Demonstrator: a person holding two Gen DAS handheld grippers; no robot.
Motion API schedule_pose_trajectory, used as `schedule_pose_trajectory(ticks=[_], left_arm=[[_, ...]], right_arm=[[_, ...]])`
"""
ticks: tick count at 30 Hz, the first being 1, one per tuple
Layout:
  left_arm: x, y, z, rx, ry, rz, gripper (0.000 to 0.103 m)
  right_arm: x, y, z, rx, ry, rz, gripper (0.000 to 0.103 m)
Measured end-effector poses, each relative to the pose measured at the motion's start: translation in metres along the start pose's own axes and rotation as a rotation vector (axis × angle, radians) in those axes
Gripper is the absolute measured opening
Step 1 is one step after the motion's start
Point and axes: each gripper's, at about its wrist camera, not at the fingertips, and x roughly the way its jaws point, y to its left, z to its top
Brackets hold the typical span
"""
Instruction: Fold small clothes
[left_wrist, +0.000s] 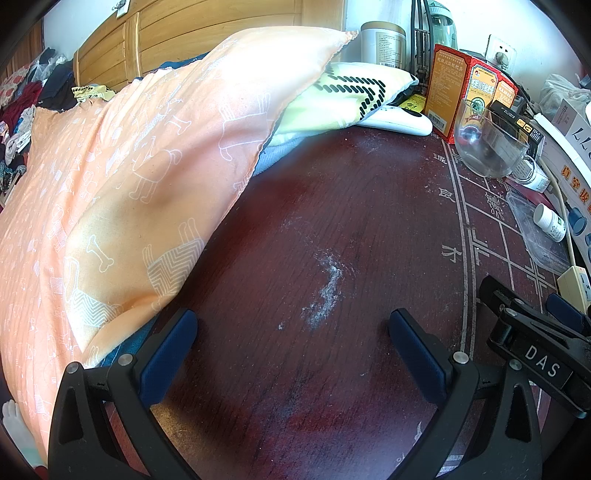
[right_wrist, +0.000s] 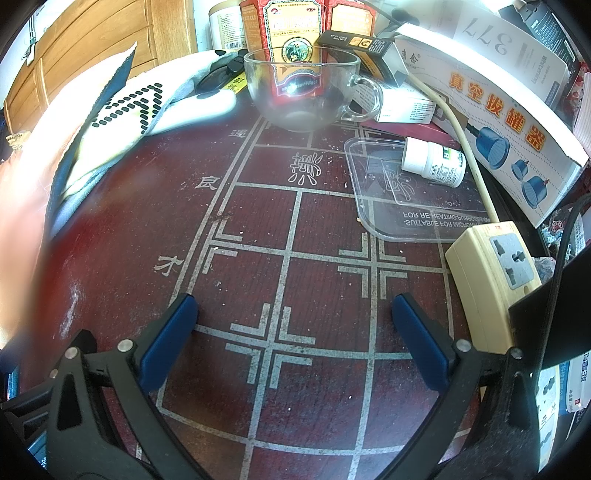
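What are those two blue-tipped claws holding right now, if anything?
Nothing. The left gripper and the right gripper both stand open over the dark red table, with only bare tabletop between their fingers.

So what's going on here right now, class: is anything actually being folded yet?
Not yet. Both tools are open and empty above the dark red table: the left tool over a bare, dusty patch, the right tool over the printed board lines. An orange pillow leans in at the left, with a yellow patterned cloth behind it. A glass cup, a white pill bottle and boxes crowd the far edge. No garment is gripped.
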Motion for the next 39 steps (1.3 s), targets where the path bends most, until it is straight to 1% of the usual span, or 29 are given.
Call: schedule_pose_trajectory(ticks=[39], left_arm=[[0.0, 0.0, 0.0003, 0.0, 0.0, 0.0, 0.103]], right_arm=[[0.0015, -0.0023, 0.0009, -0.001, 0.0, 0.0, 0.103]])
